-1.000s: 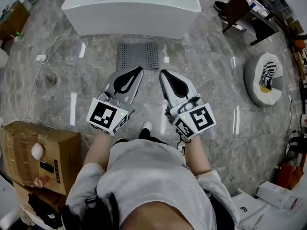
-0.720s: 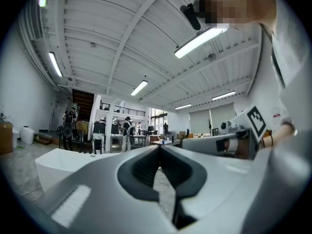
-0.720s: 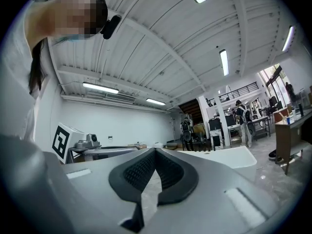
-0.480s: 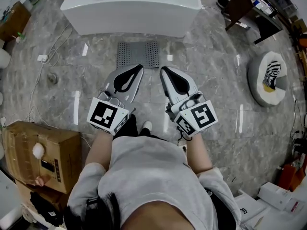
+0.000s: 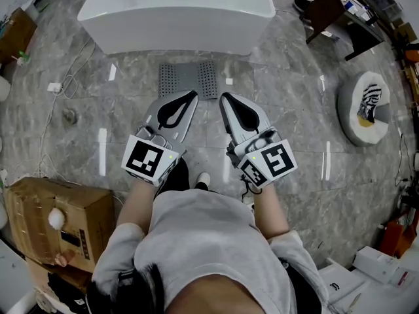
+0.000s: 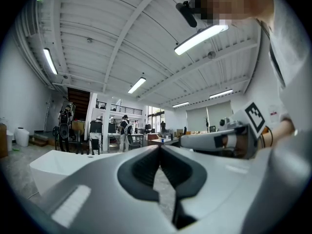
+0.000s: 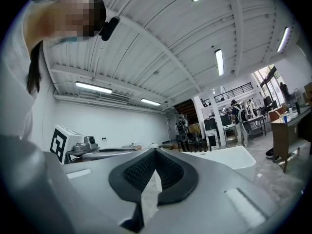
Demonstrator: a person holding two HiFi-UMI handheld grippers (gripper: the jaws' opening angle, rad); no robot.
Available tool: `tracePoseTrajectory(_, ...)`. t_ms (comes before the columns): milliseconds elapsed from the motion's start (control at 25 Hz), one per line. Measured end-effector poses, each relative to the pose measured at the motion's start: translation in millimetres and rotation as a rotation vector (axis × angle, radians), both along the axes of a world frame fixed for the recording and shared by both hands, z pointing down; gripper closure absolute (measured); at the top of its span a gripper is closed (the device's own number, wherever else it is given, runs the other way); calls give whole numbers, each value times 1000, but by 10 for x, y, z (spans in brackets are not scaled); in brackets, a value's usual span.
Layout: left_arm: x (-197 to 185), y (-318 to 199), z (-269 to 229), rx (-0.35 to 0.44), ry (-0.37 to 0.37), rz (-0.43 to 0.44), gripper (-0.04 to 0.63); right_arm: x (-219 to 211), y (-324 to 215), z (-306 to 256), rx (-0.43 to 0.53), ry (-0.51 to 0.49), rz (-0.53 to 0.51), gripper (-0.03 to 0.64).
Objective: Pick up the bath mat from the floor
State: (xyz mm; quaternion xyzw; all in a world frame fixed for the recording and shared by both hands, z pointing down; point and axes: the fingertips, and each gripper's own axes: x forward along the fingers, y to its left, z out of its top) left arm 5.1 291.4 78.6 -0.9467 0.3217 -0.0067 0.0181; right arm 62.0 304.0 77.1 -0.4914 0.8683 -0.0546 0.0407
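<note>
**tilefan:** Where's the thing sitting, and what are your tongs doing right now?

**me:** The grey rectangular bath mat with the dotted panels [image 5: 188,78] is lying flat on the polished grey marble floor [image 5: 294,110] at my 12 o'clock. It's just in front of the big white bathtub [image 5: 177,8]. My left tongs [image 5: 191,95] and right tongs [image 5: 224,97] are both pinched fully together with nothing in them. They're side by side and pointing out level toward 12, not down at the floor. On my head cam the tips line up with the mat's near edge, but they're up in the air and not touching it.

**tilefan:** How do you reckon it'll handle?

**me:** My guess is light and floppy, nothing fragile. It looks thin and sits flush on slick tile, so there's no lip to slide a jaw under. If the back is rubbery it might cling a bit too. There's a smoother strip down the middle between the two dotted panels, maybe a fold line, so it may buckle there when lifted. I'd open both tongs, tip them down and go for the near edge, one toward the 11 o'clock corner and one toward 1 o'clock. Grabbing only one side would probably leave the rest drooping and dragging.
</note>
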Motion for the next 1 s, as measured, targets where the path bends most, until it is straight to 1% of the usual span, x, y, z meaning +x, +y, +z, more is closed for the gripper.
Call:
tracePoseTrajectory(280,-289,-539,3,2,-10,21,594,-287,-526,-3,-3,3,24,617)
tracePoseTrajectory(600,-497,-1117,44,-3,-15,43,594,-481,-1080,36,-11,11,58,617)
tracePoseTrajectory(760,-600,-1345,72,-2,-16,60,594,-588,-1308,61,-13,8,71,617)
tracePoseTrajectory(1000,-736,-1591,104,-7,-2,74,594,-689,-1529,71,-3,32,108,617)
